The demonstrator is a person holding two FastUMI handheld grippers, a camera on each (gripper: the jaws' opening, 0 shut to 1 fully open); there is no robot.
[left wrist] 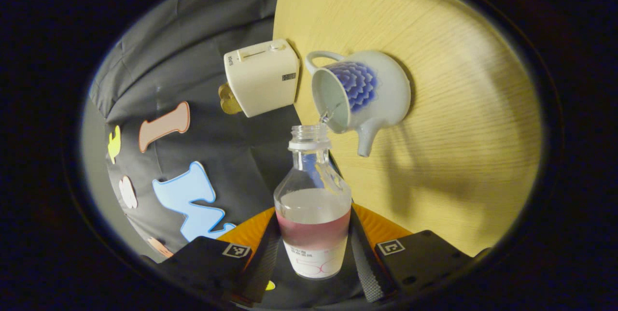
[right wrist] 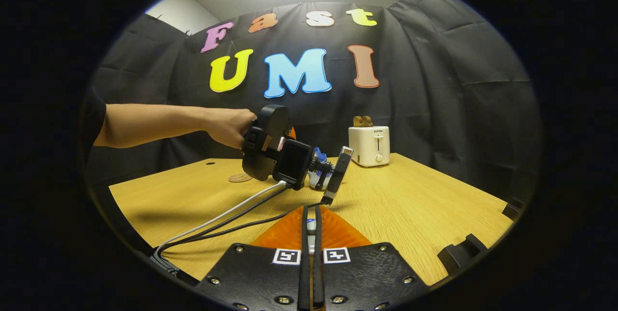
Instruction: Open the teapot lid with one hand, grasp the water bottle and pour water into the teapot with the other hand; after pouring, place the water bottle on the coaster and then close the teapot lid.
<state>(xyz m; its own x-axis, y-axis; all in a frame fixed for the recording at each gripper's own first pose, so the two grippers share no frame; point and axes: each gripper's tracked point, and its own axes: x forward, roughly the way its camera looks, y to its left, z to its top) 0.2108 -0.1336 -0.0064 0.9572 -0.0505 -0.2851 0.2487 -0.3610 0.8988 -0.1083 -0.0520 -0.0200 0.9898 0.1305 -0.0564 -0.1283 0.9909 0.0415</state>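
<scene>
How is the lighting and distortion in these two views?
Left gripper view: fisheye bends the table edge, and the teapot casts a long soft shadow. Right gripper view: a bright overhead glare at the top, the table evenly lit, a shadow under the left gripper.

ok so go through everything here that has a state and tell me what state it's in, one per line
water bottle: uncapped, tilted, part full, pouring into the teapot.
teapot: lid off, open mouth taking the stream.
left hand-held gripper: shut on the water bottle.
right hand-held gripper: fingers nearly together on a small item, likely the lid.
toaster: upright, toast sticking up.
coaster: bare.
</scene>
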